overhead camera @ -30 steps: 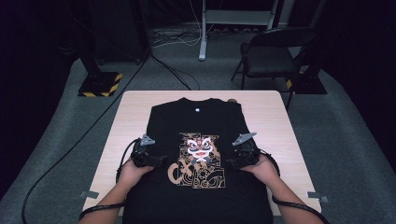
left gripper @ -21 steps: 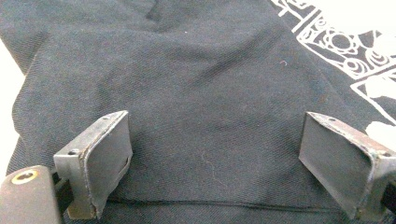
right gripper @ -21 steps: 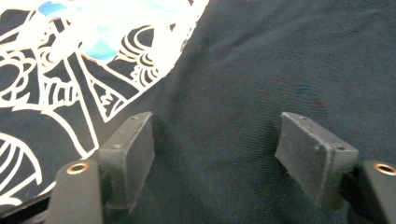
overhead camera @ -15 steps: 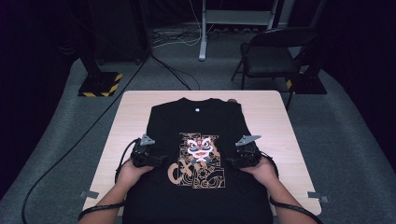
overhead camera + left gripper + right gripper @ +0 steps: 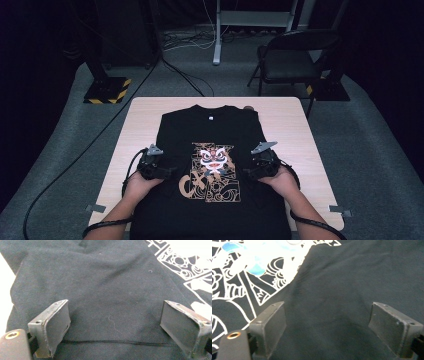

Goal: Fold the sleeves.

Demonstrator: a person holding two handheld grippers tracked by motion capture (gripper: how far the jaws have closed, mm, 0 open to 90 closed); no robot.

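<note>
On the left, the left hand-held gripper (image 5: pixel 167 172) rests low on the black T-shirt (image 5: pixel 210 140), its jaws spread wide over a folded-in side of cloth and pinching nothing. The shirt lies flat, print up, along the middle of the worktop (image 5: pixel 285 120), collar at the far end. On the right, the right hand-held gripper (image 5: pixel 248 171) has just been opening, with fabric beneath but ungripped. Judging by the narrow body, both sides seem folded in; the lengthwise fold seems left.

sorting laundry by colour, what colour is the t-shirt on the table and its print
Black cotton t-shirt with an orange-and-white lion-face print; the high view shows it best.
</note>
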